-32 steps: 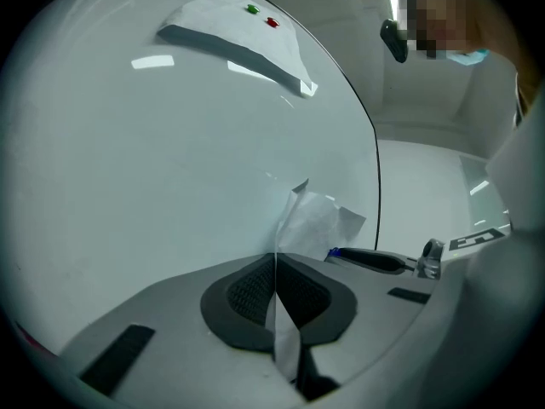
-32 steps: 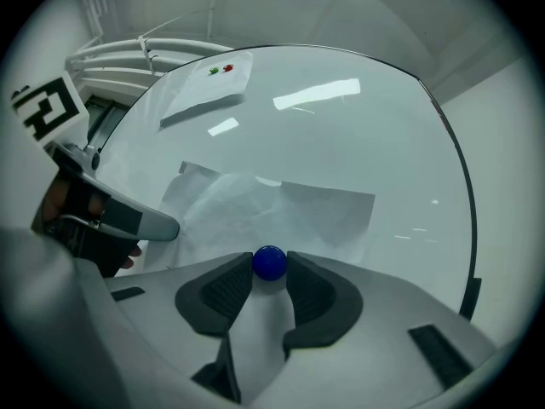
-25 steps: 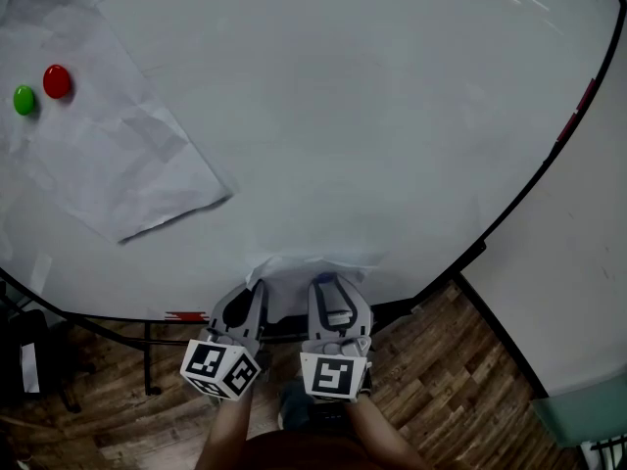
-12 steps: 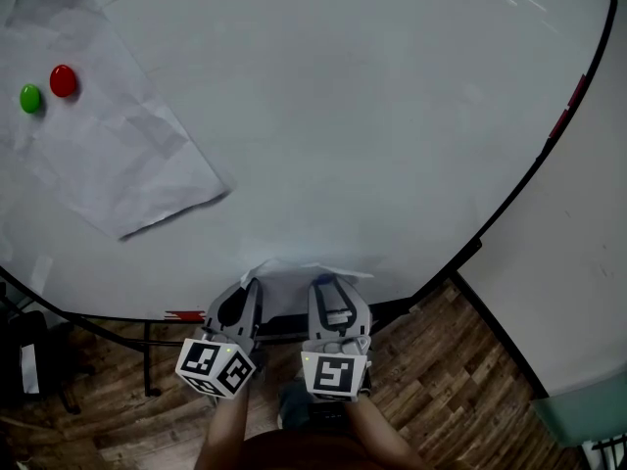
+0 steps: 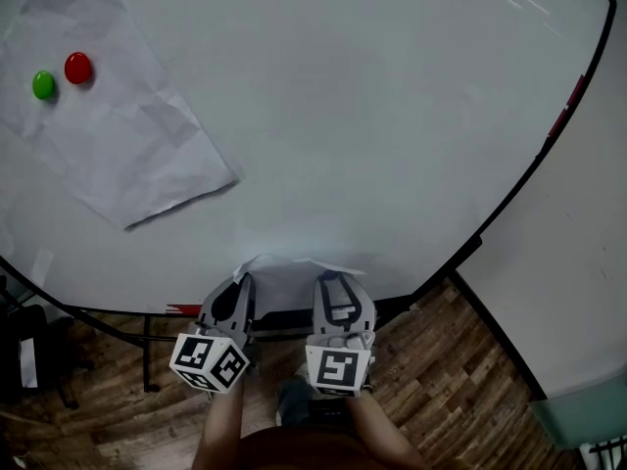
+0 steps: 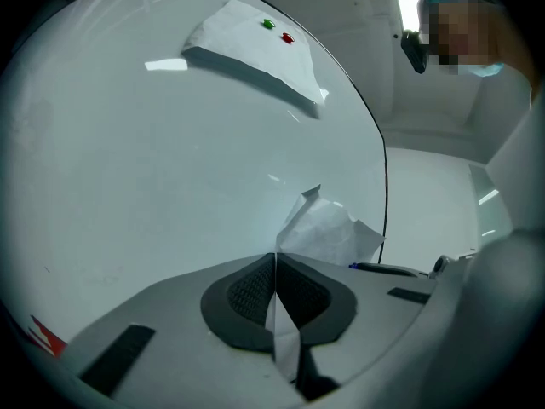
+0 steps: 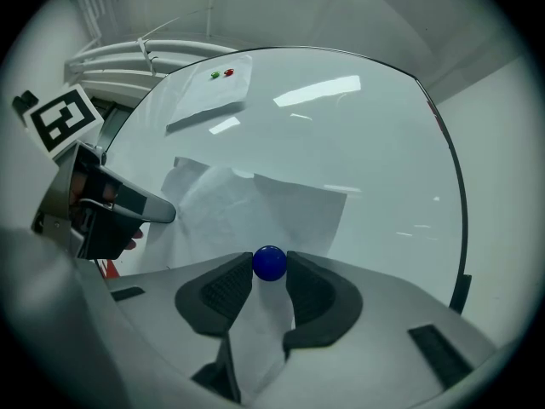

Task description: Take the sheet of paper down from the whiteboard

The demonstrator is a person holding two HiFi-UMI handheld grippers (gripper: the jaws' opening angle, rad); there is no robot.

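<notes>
A creased white sheet of paper lies low on the whiteboard, right in front of both grippers. My left gripper is shut on that sheet's edge; the left gripper view shows the paper pinched between the closed pads. My right gripper is shut on a round blue magnet at its jaw tips, with the sheet behind and below it. A second, larger sheet hangs at the upper left under a green magnet and a red magnet.
The board's black frame curves down the right side, with a pale wall past it. Below the board is a wooden floor and a red item at the tray. A person stands at the far right of the left gripper view.
Both grippers have stayed about where they were. The small sheet's top edge has drawn lower and narrower on the board. The whole view has shifted slightly.
</notes>
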